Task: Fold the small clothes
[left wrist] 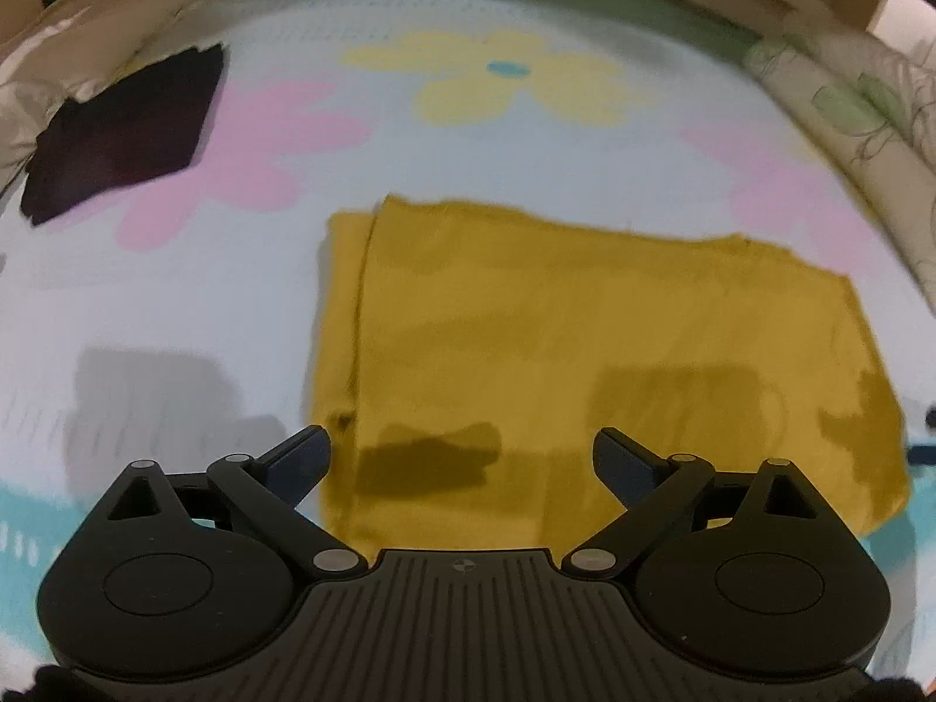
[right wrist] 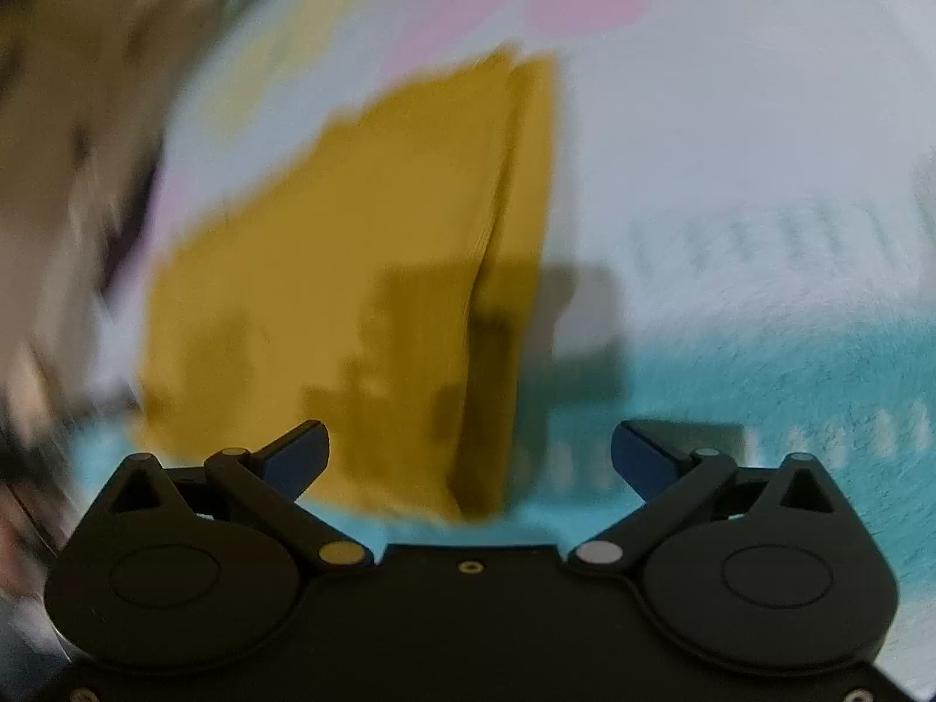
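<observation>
Both sets of fingers are spread wide and hold nothing. My left gripper point(left wrist: 462, 450) hangs over the near edge of the mustard garment point(left wrist: 585, 351); my right gripper point(right wrist: 468, 450) sits over its near corner, with the right wrist view heavily motion-blurred, so detail there is soft.

The garment lies flat on the flower-print bed cover point(left wrist: 175, 304), already folded into a rough rectangle. In the left wrist view it fills the centre out to 3 o'clock. A doubled layer shows along its 9 o'clock side: a narrow strip of lower cloth peeks out beside the top panel's edge. Same strip shows in the right wrist view, running from 12 o'clock down toward 6.

My read of the layout: the piece is centred and squared toward me so both grippers can reach opposite edges without crossing. Fingers apart because I'm between grasps, likely lining up for the next fold or done with this item; I can't tell which.

A dark garment point(left wrist: 123, 128) sits at 10 o'clock in the left wrist view, well apart from the mustard one, looks folded and parked out of the work zone. A patterned pillow or bolster point(left wrist: 866, 117) borders the cover at 2 o'clock.

Risk: the offset layer at the edge may slip if I pinch only the top panel.
</observation>
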Available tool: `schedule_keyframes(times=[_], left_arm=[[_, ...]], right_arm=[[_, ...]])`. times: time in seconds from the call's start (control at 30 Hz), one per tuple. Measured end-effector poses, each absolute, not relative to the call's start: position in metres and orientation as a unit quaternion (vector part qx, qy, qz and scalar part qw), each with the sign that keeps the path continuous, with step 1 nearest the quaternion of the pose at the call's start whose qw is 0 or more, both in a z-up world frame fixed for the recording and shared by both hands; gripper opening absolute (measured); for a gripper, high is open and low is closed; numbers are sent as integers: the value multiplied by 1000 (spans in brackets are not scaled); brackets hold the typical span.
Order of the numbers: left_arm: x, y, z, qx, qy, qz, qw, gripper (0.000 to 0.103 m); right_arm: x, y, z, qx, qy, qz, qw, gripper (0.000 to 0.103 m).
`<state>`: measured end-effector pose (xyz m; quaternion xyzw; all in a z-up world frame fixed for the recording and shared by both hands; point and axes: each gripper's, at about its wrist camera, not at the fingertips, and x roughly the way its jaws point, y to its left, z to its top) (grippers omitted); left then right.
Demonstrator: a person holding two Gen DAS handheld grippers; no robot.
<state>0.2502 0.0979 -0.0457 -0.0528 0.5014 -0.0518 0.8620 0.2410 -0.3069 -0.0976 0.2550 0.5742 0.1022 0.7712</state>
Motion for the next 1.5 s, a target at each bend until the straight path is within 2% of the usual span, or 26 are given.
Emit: schedule_keyframes(times=[0.13, 0.3, 0.67, 1.2, 1.23, 1.3, 1.33, 1.37, 1.5], left_arm=[[256, 91, -49, -50, 501, -51, 863, 97], [264, 88, -58, -40, 510, -52, 858, 97], [271, 93, -66, -51, 518, -46, 853, 97], [276, 93, -64, -44, 512, -42, 857, 97], [275, 94, -63, -45, 512, -42, 857, 97], [275, 98, -62, -46, 510, -42, 858, 97], [275, 99, -61, -46, 510, -41, 858, 97], [274, 101, -61, -46, 509, -42, 858, 97], [274, 109, -57, -41, 508, -41, 860, 97]], right_arm=[[254, -338, -98, 336, 517, 81, 783, 103], [271, -334, -116, 377, 500, 103, 773, 103], [307, -291, -129, 381, 494, 213, 752, 103], [302, -281, -125, 359, 510, 203, 754, 103], [302, -281, -124, 360, 512, 199, 754, 97], [300, -278, -119, 331, 520, 181, 767, 65], [300, -275, -115, 304, 526, 168, 776, 35], [299, -273, -114, 284, 536, 153, 780, 27], [294, -270, -109, 274, 535, 132, 788, 26]])
